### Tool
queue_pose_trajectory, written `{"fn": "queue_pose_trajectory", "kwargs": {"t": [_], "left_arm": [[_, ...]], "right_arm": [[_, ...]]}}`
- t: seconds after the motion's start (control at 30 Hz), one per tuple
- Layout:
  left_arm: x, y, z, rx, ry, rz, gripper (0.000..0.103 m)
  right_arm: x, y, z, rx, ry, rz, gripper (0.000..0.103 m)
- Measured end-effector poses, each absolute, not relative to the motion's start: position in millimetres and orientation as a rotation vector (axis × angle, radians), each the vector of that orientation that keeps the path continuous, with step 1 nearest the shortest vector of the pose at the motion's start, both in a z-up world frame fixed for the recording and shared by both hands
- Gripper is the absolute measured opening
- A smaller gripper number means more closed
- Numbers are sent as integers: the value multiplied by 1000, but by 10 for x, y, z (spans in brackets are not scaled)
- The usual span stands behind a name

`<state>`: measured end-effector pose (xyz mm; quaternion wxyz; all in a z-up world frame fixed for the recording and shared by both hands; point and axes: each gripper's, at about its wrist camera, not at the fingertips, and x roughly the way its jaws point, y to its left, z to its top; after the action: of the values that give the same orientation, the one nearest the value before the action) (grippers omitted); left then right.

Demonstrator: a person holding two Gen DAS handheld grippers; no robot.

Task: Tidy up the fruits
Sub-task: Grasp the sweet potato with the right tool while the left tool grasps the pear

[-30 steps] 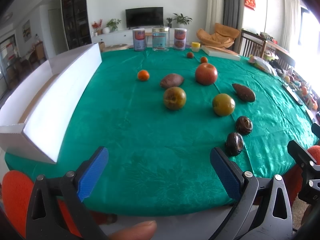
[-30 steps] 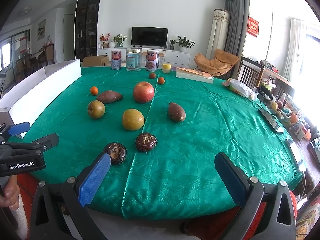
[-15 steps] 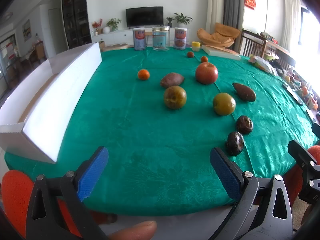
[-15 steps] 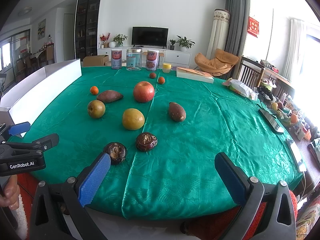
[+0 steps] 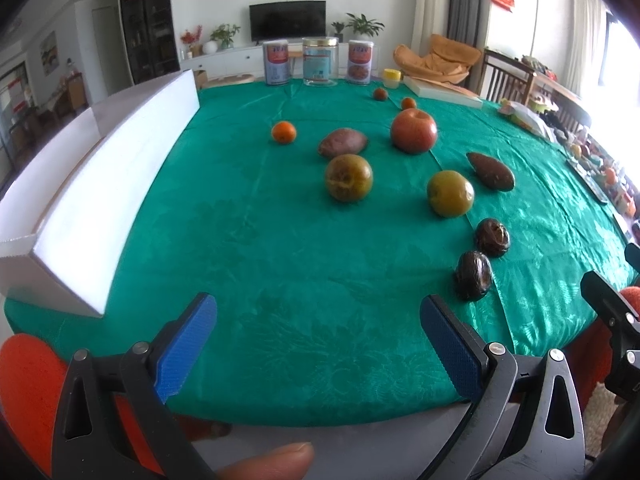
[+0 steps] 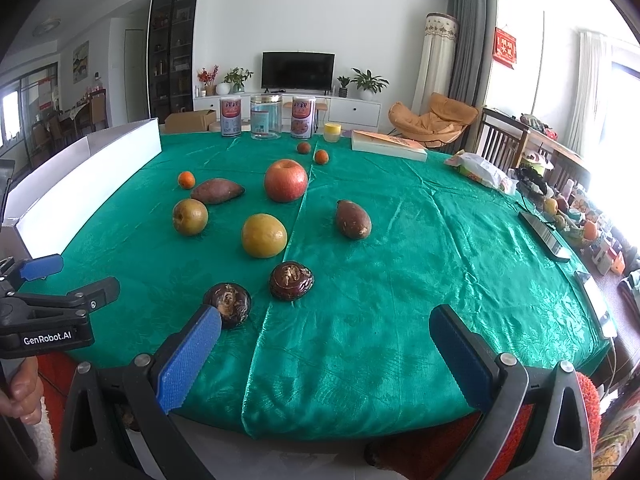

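Observation:
Fruits lie on a green tablecloth: a red apple (image 6: 285,180), two yellow-brown pears (image 6: 264,235) (image 6: 190,217), two sweet potatoes (image 6: 217,191) (image 6: 353,219), a small orange (image 6: 186,179) and two dark brown fruits (image 6: 291,280) (image 6: 228,303). The same fruits show in the left wrist view, with the apple (image 5: 413,131) far and the dark fruits (image 5: 473,275) near right. My left gripper (image 5: 318,334) is open and empty over the table's near edge. My right gripper (image 6: 325,346) is open and empty, its left fingertip (image 6: 200,332) just in front of a dark fruit.
A long white box (image 5: 100,184) stands along the table's left side. Three cans (image 6: 264,117), a yellow cup (image 6: 332,132), a flat box (image 6: 388,146) and two small oranges (image 6: 321,156) sit at the far edge. A remote (image 6: 544,236) lies at the right.

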<state>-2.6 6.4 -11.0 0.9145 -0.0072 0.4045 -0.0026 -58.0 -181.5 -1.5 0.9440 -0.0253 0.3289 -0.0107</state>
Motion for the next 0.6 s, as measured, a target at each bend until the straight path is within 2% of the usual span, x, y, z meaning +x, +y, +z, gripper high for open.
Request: {"fn": "queue_pose_trajectory", "kwargs": {"t": [0.3, 0.6], "left_arm": [[524, 228, -7, -82, 922, -93, 102], [1377, -184, -147, -25, 939, -160, 102]], "right_arm": [[-540, -1929, -67, -25, 678, -15, 103], [-513, -2069, -106, 31, 699, -11, 103]]}}
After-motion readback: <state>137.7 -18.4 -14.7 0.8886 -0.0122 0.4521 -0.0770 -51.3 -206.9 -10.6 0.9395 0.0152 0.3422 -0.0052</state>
